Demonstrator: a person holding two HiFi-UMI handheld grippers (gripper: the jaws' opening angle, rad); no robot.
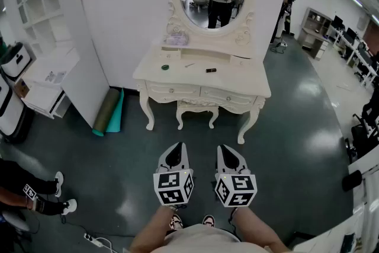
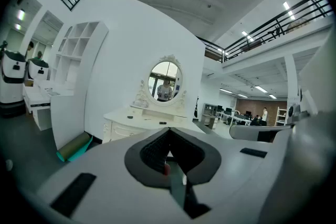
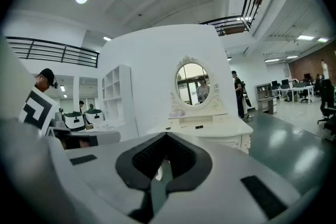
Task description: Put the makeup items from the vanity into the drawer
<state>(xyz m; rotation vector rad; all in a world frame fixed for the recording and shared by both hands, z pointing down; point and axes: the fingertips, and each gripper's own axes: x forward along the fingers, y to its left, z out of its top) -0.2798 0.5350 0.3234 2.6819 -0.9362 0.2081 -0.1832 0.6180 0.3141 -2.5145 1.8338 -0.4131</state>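
Both tongs are together and empty: left tongs (image 1: 177, 146), right tongs (image 1: 227, 149), held level, well short of the vanity (image 1: 249, 77). Makeup sits on the tabletop: green round item (image 1: 165, 67) toward the left edge, thin pale stick (image 1: 189, 64) mid, small dark piece (image 1: 210, 70) just right of centre, lilac box (image 1: 176, 39) on the raised back ledge. Both drawers (image 1: 173, 90) look shut. Risks as I see them: tiny knob slips out of the jaws on the pull; flat stick gets pushed rather than pinched and skids off the front edge; round one rolls. Floor cable (image 1: 95, 240) by the feet could snag a step.
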